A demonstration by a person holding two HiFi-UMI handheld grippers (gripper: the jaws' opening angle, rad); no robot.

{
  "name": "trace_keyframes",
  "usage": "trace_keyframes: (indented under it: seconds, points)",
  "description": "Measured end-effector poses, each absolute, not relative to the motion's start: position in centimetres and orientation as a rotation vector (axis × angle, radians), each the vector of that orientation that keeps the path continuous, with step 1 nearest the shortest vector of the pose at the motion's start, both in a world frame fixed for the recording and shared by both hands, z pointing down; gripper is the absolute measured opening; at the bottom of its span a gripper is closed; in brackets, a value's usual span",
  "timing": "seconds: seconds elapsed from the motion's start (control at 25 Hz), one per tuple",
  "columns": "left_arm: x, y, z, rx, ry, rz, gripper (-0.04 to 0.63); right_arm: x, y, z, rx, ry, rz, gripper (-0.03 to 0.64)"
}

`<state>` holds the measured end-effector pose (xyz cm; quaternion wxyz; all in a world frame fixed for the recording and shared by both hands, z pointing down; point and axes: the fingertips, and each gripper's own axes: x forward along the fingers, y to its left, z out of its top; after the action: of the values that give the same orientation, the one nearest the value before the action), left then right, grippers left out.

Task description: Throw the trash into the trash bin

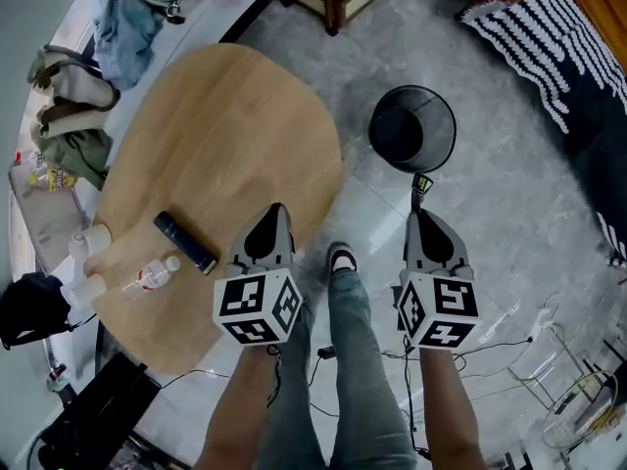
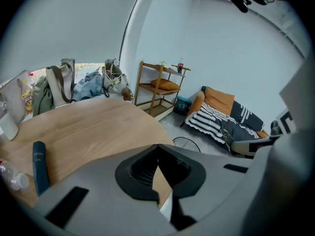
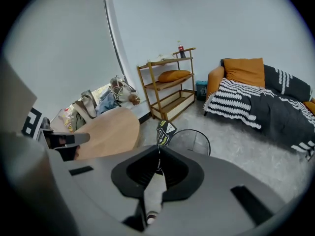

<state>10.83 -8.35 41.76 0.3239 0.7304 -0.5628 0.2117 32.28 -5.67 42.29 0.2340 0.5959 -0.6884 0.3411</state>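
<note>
Carry step. Right gripper (image 1: pixel 419 210) is clamped on a small black wrapper (image 1: pixel 421 185) with yellow-green print, which sticks out past the tips. Trash bin (image 1: pixel 441 143) stands on the floor just ahead, beside the counter (image 1: pixel 225 135). The wrapper is near the rim but not over the opening yet.

Left gripper (image 1: pixel 277 211) has its jaws closed together with nothing in them, over the counter edge.

Next, my read: push the right gripper forward until the wrapper is over the bin mouth, then open. The wrapper looks light and could cling to a pad or drift, so release low.

A dark tube (image 1: pixel 184 242) and a plastic bottle (image 1: pixel 150 276) lie on the counter.
</note>
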Motion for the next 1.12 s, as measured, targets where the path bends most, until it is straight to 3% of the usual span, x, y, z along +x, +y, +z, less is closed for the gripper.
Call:
trace_keyframes:
  seconds: [0.52, 1.12]
  points:
    - [11.9, -13.9, 46.4, 1.982, -1.451, 0.736, 0.018, 39.8, -11.8, 53.7, 1.673, -1.758, 1.025, 0.02]
    - [9.7, -16.2, 47.8, 1.926, -1.485, 0.699, 0.018, 40.4, -15.4, 61.2, 1.558, -1.678, 1.022, 0.034]
